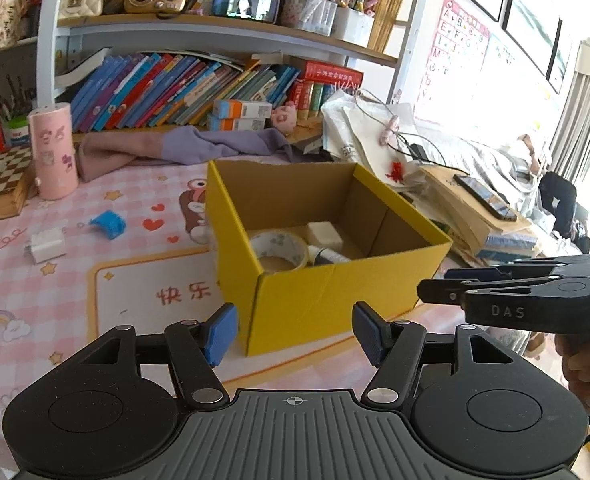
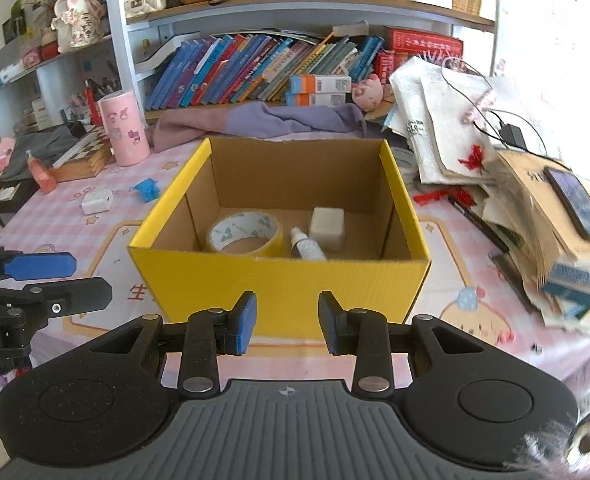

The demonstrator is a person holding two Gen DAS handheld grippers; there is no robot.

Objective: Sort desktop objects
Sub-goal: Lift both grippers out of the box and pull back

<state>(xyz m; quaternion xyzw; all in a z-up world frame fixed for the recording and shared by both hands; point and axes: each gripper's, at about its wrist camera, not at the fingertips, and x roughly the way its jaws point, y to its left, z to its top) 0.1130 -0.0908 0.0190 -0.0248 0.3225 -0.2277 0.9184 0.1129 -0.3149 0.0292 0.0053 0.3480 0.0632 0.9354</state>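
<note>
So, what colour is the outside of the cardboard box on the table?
Bright yellow outside, plain brown inside; the box shows best in the right wrist view.

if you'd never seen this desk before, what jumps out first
The bright yellow box in the middle of the pink checked tablecloth grabs the eye; a tape roll, a small bottle and a white cube lie in it. To its left, a white charger and a crumpled blue piece lie loose on the cloth. Behind, a shelf of slanting books fills the back.
</note>
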